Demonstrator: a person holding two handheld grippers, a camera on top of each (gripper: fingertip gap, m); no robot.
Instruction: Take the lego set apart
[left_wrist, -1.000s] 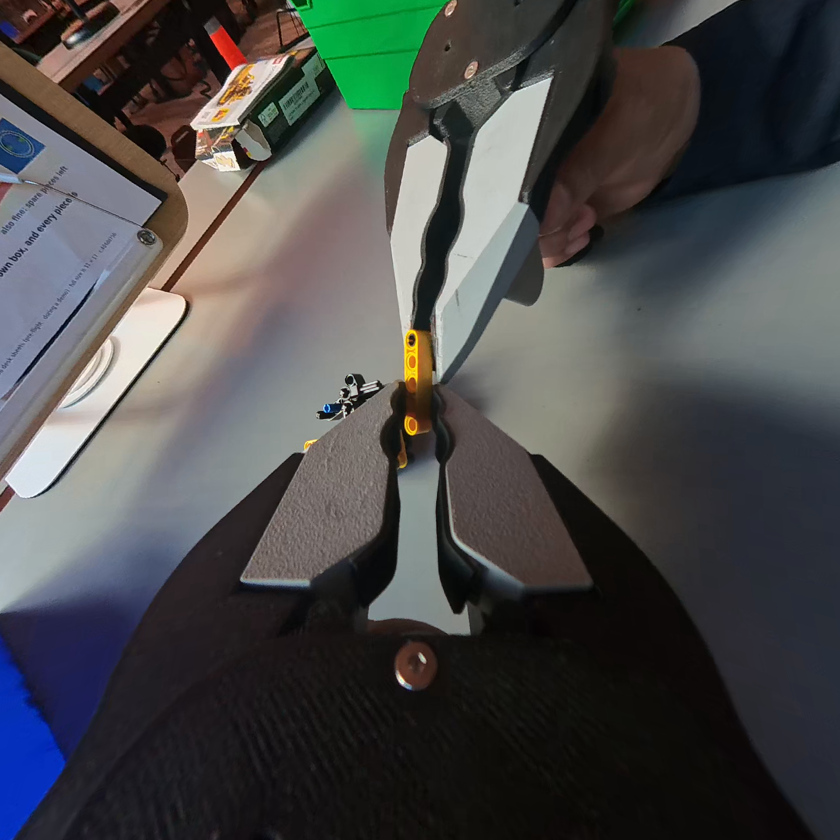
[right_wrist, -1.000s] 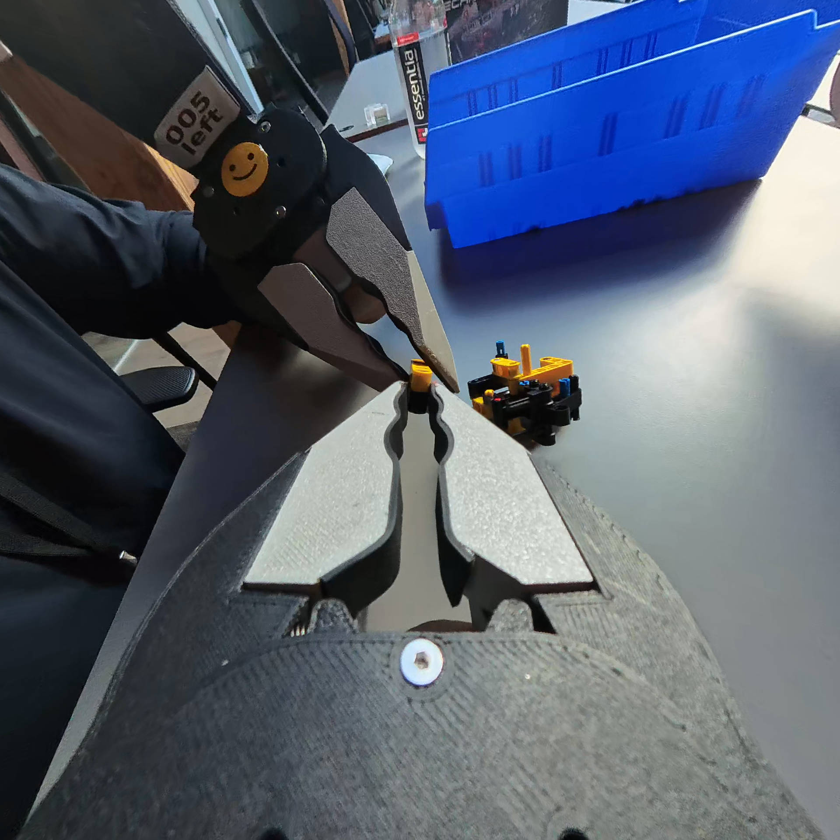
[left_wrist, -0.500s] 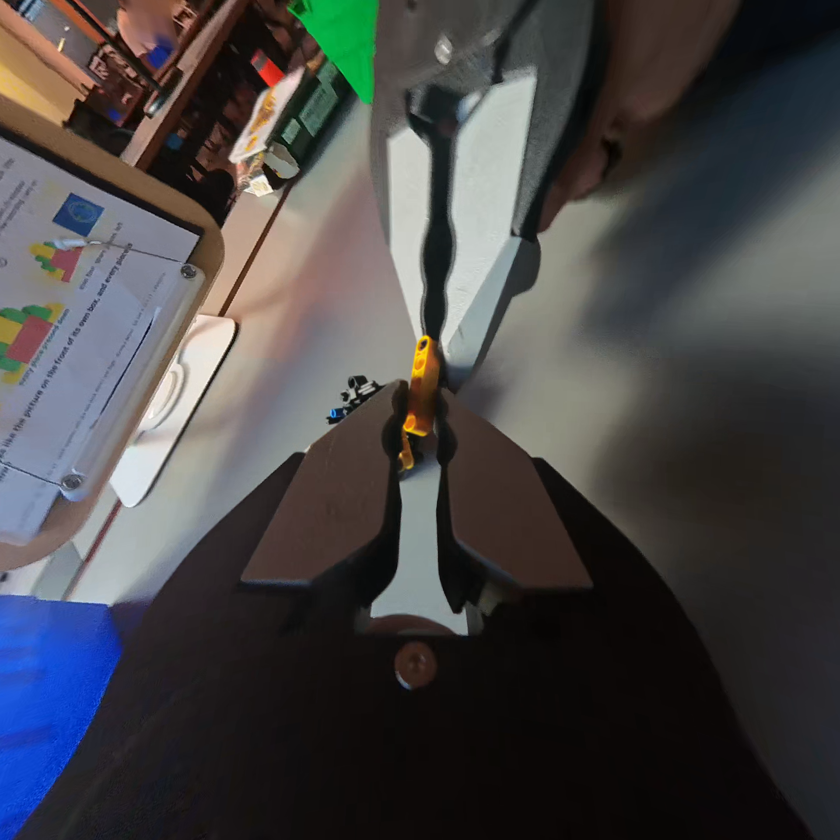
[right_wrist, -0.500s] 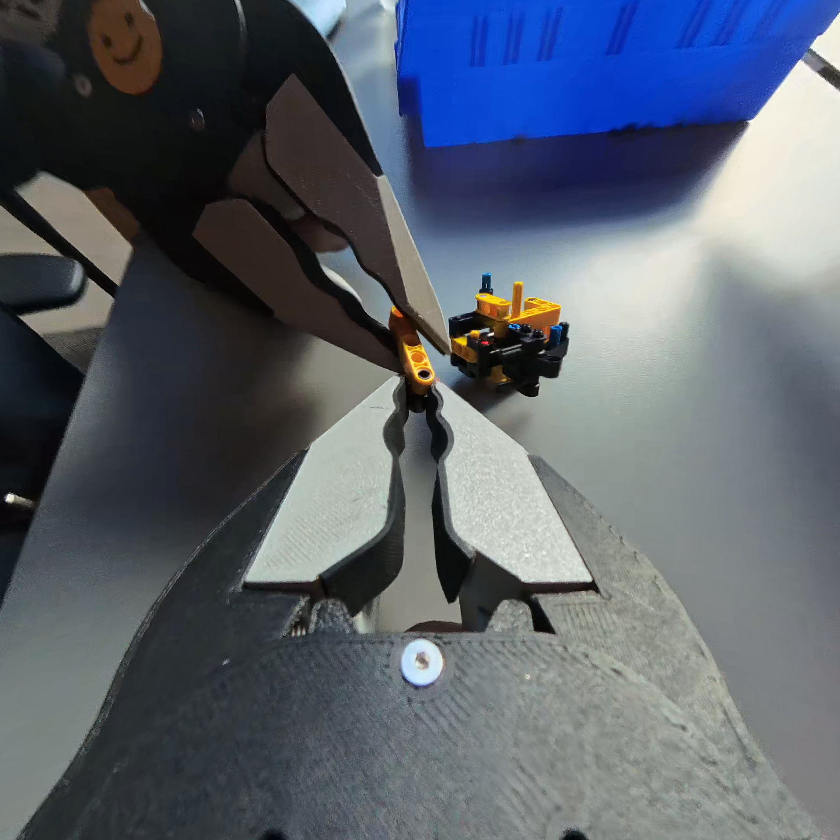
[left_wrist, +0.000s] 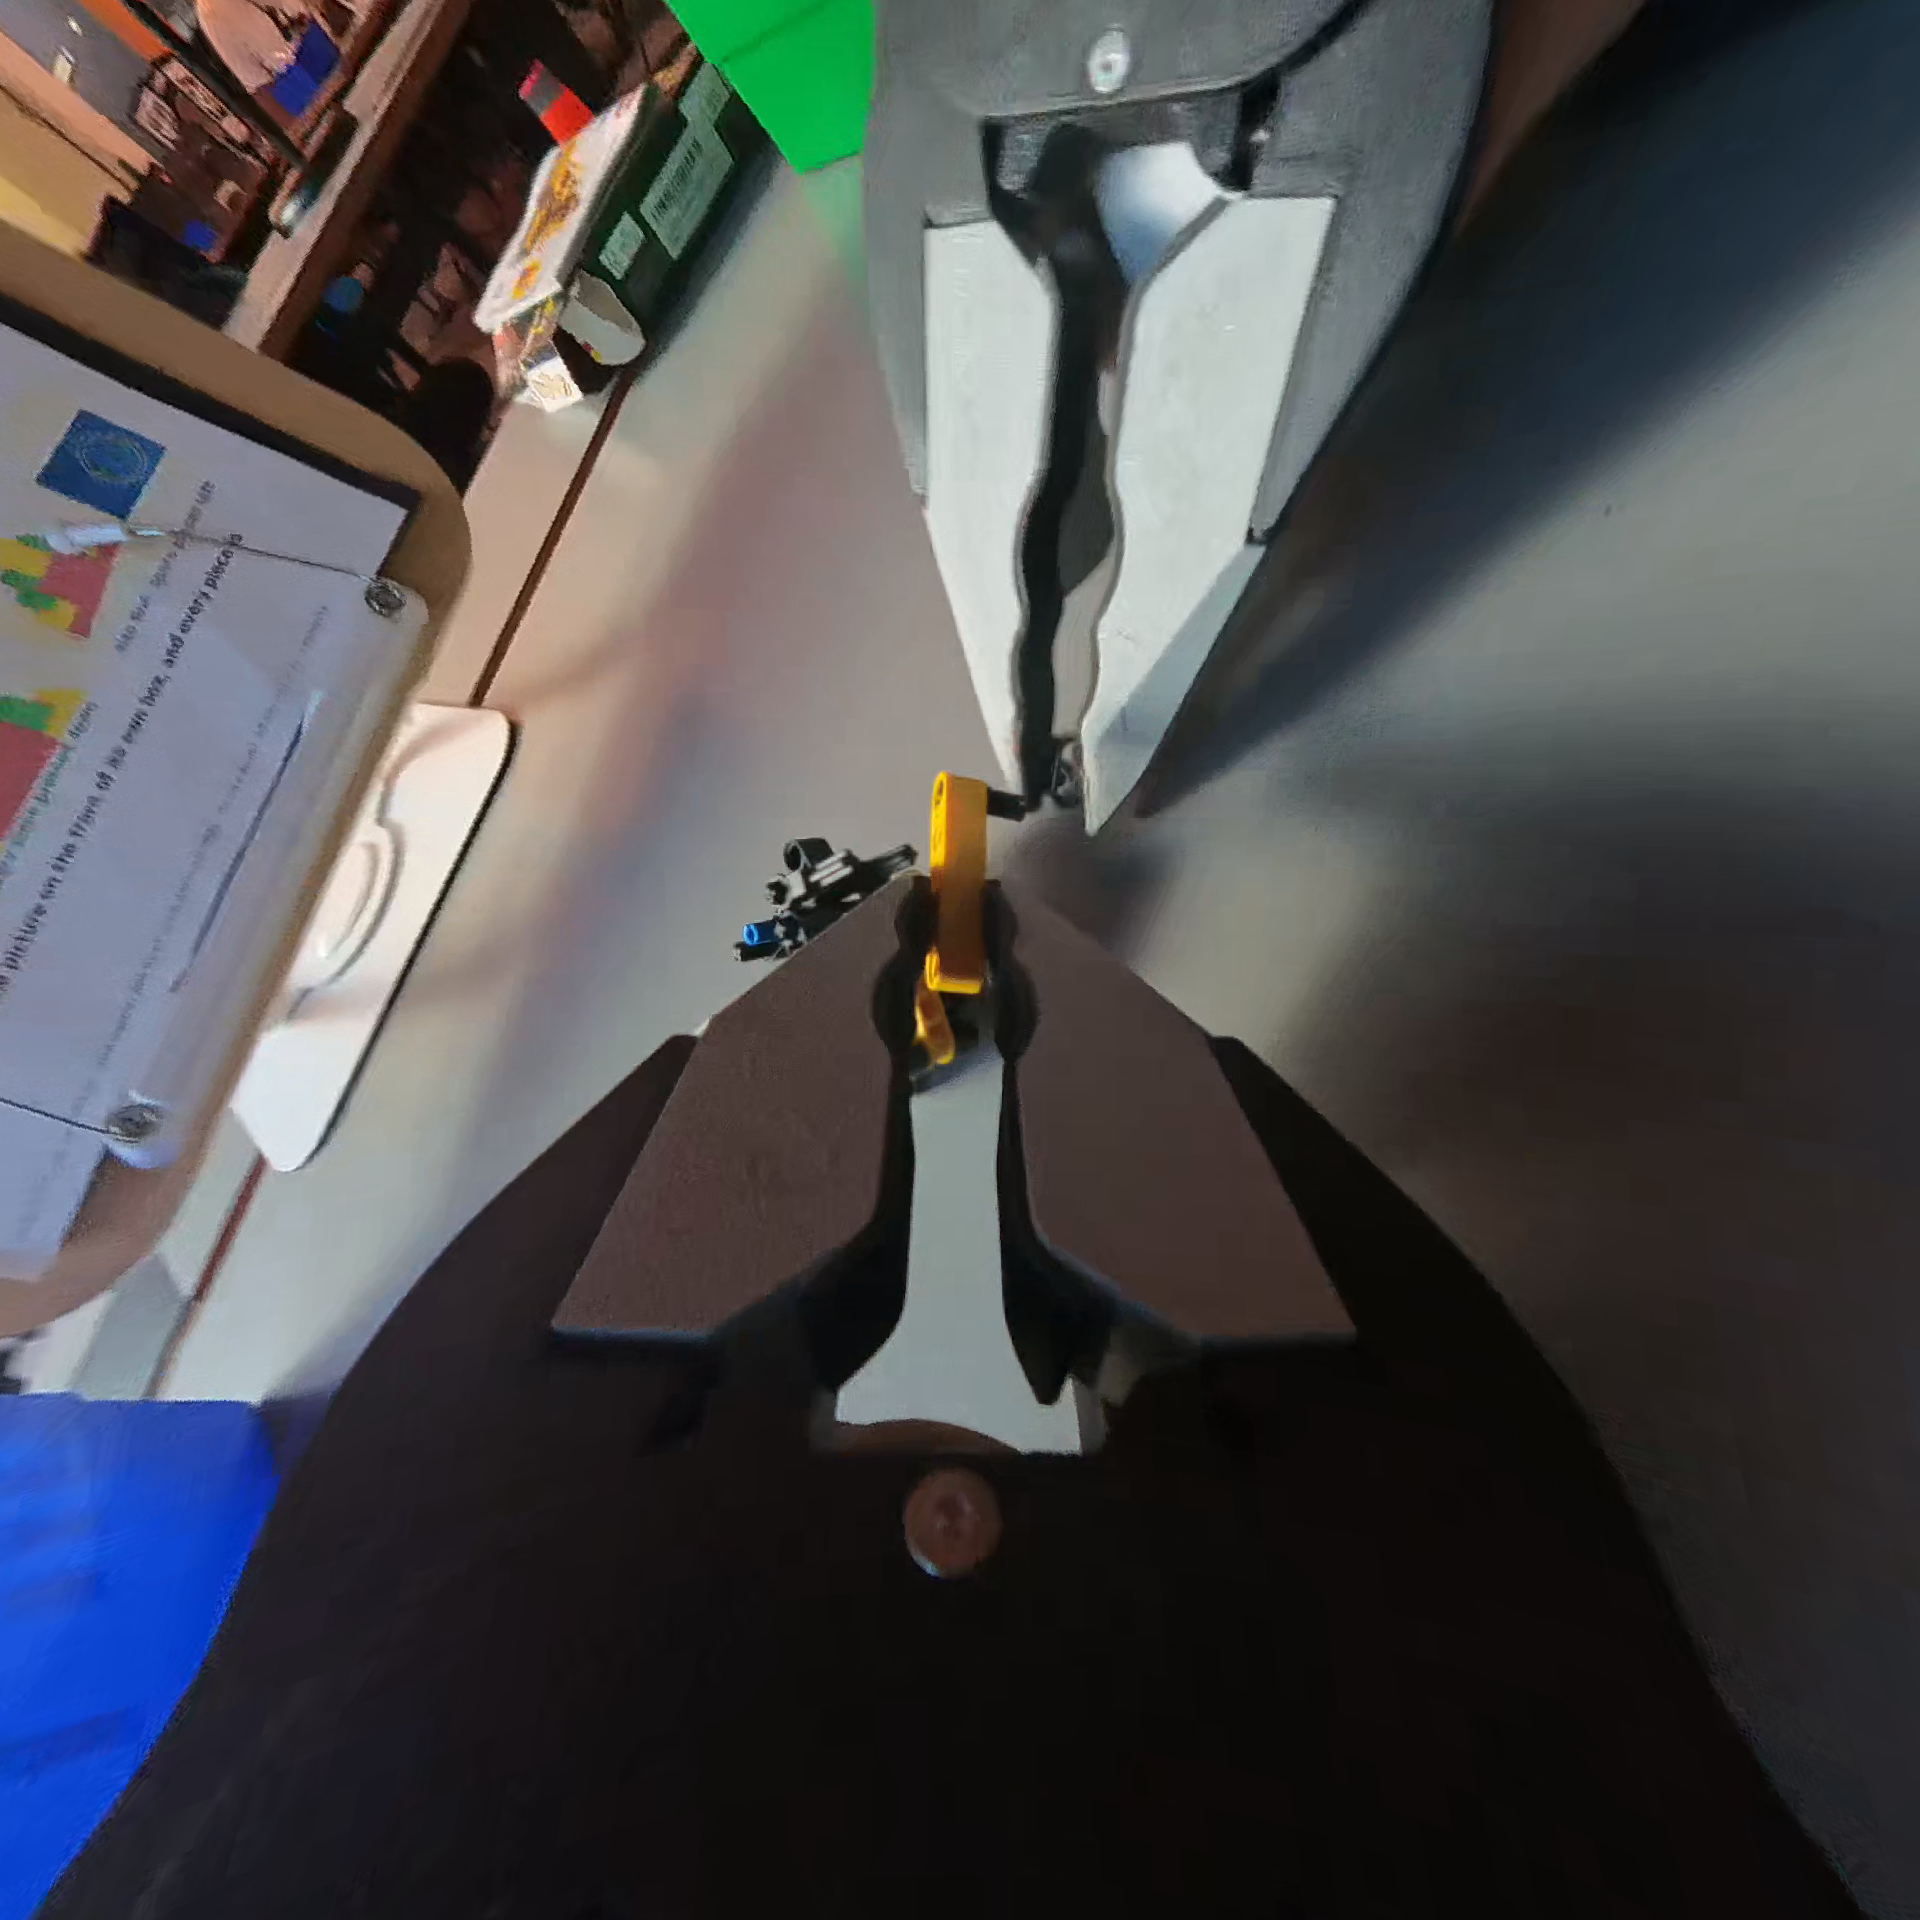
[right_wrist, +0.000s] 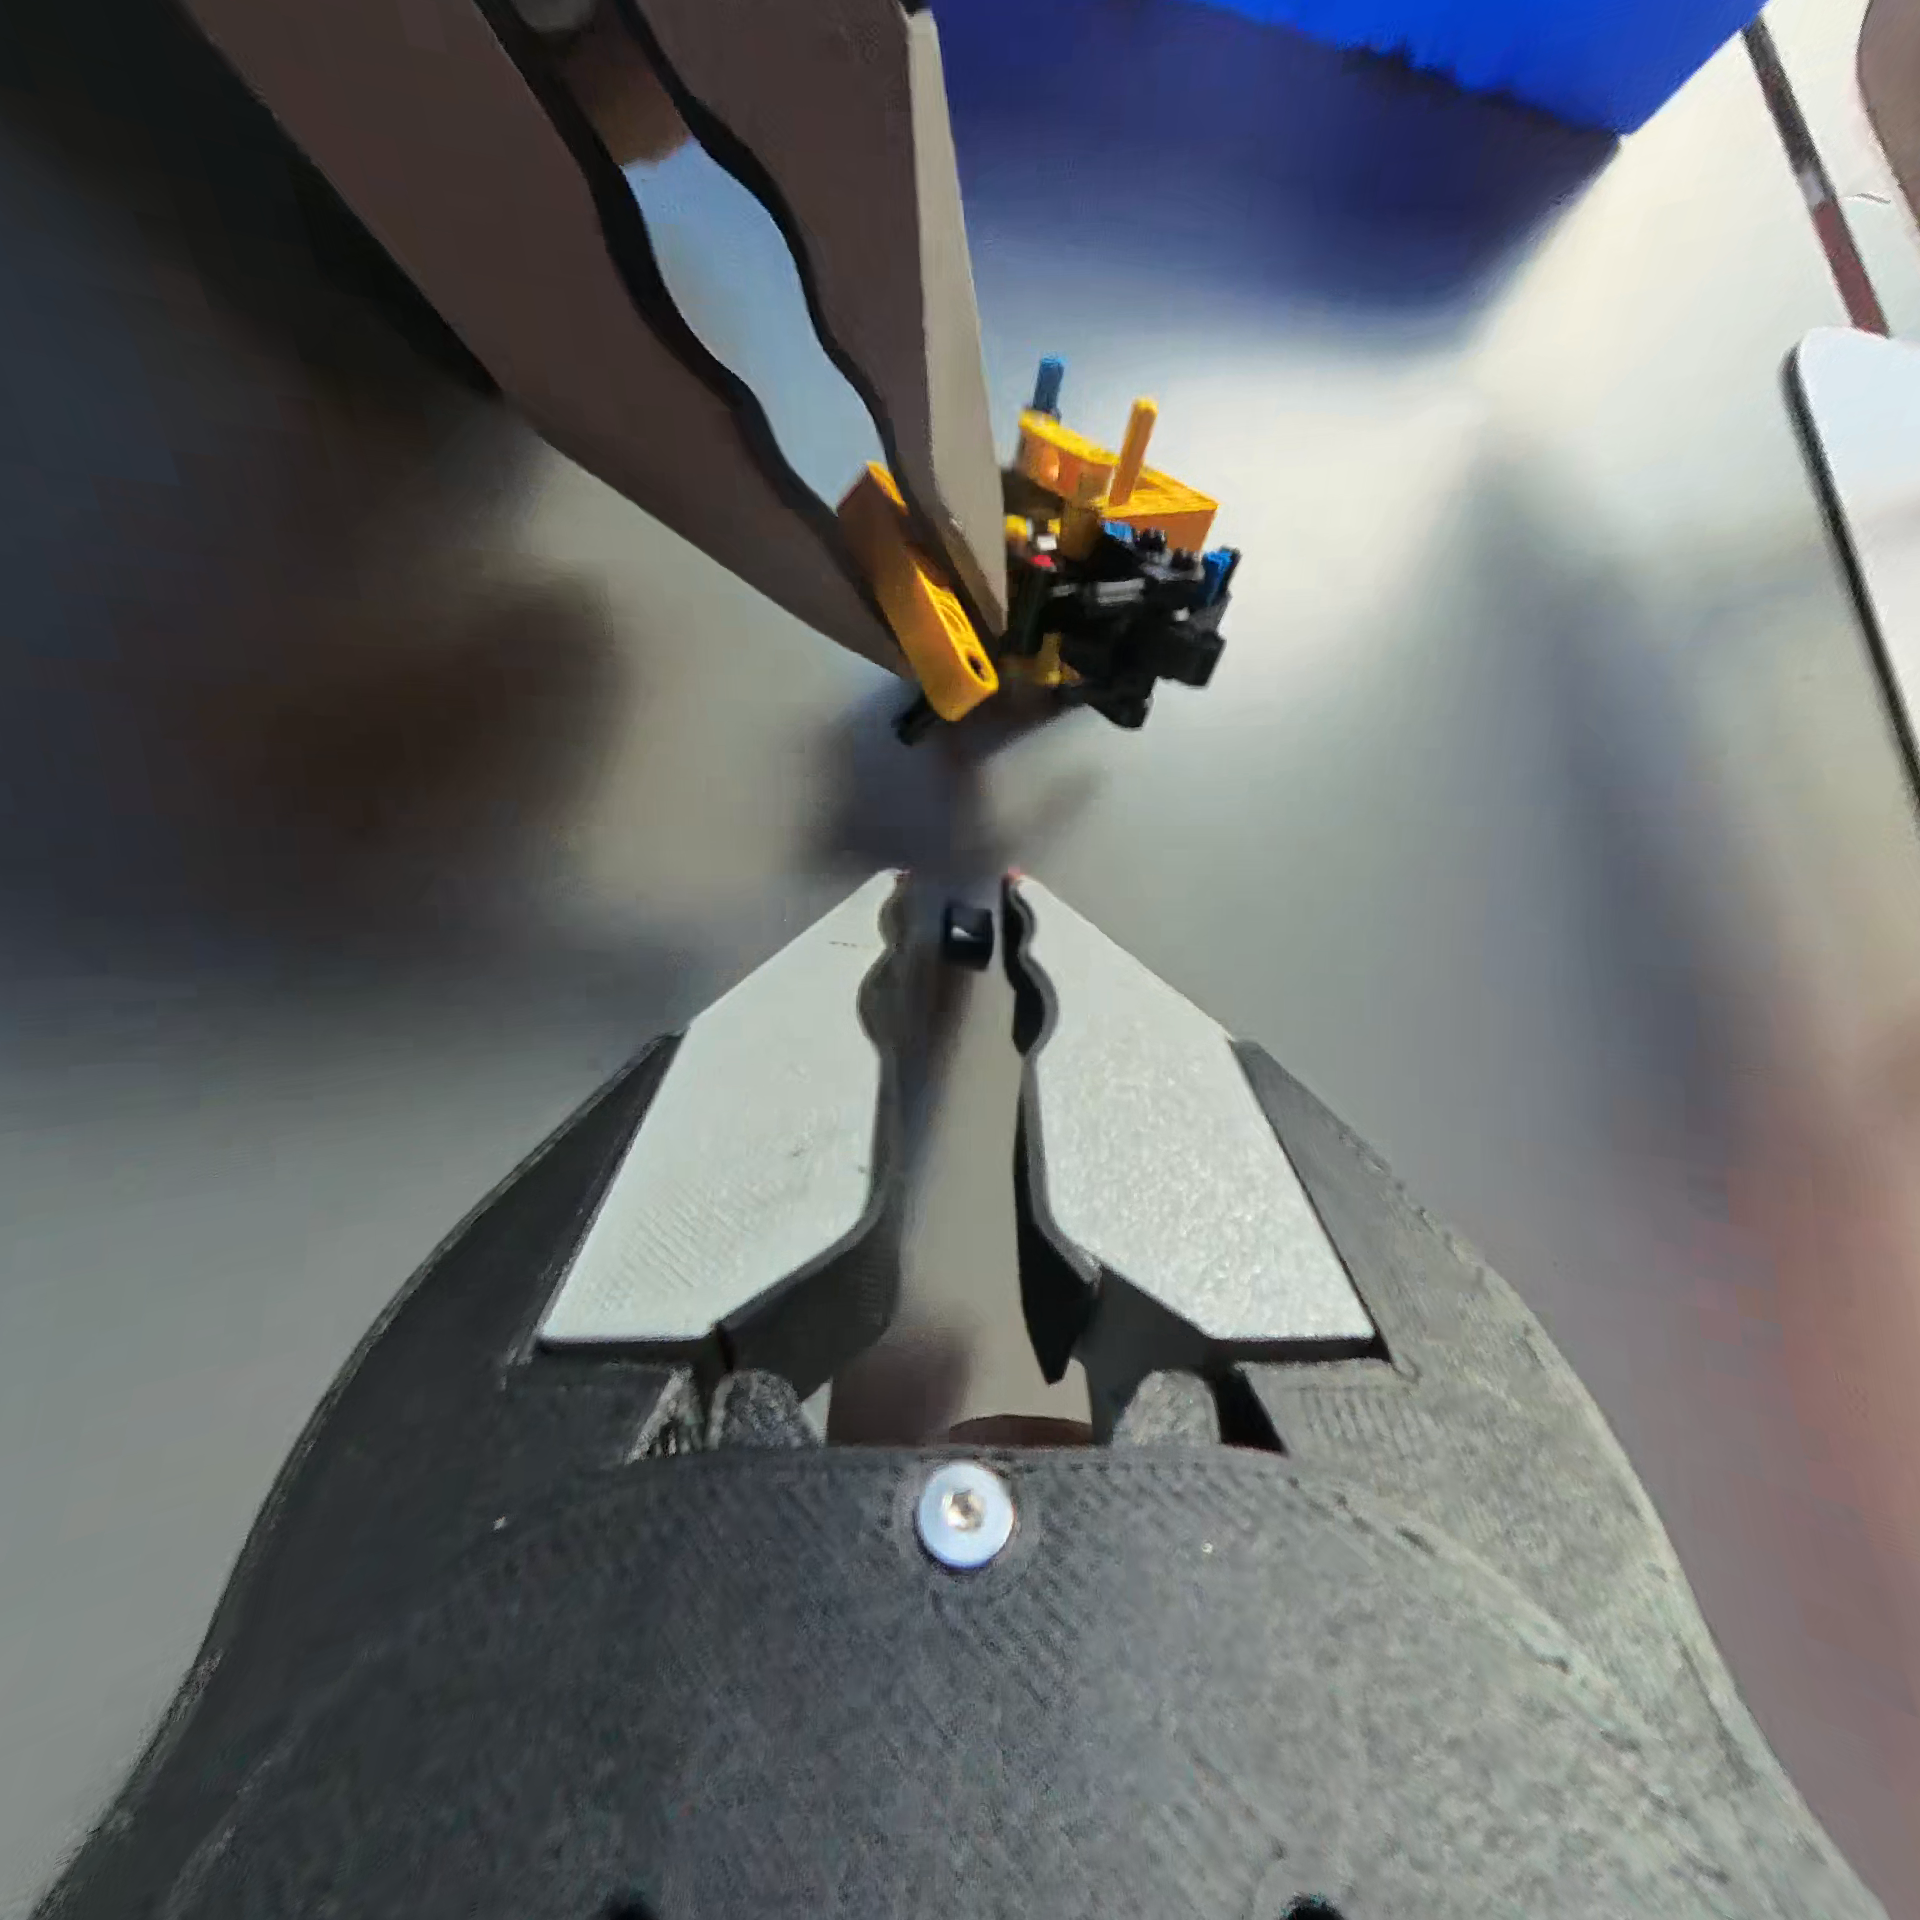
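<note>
My left gripper (left_wrist: 951, 914) is shut on a yellow lego beam (left_wrist: 956, 852), held above the grey table. A black pin sticks out of the beam's top end toward my right gripper (left_wrist: 1051, 792). In the right wrist view the beam (right_wrist: 925, 613) sits in the left gripper's tips, just in front of the rest of the lego set (right_wrist: 1132, 582), a yellow, black and blue cluster on the table. My right gripper (right_wrist: 956, 883) is a short way back from the beam, nearly shut with a small black piece (right_wrist: 966, 935) between its tips. The set also shows in the left wrist view (left_wrist: 821, 894).
A blue bin (right_wrist: 1351, 62) stands behind the set and also shows in the left wrist view (left_wrist: 104, 1610). A wooden board with a printed sheet (left_wrist: 156, 727) on a white base (left_wrist: 353, 914) stands at the left. A green bin (left_wrist: 790, 73) and a box (left_wrist: 623, 208) are far back.
My right gripper has pulled back from the yellow beam, with a small black piece in its tips. The left gripper kept the beam and moved down close to the set.
</note>
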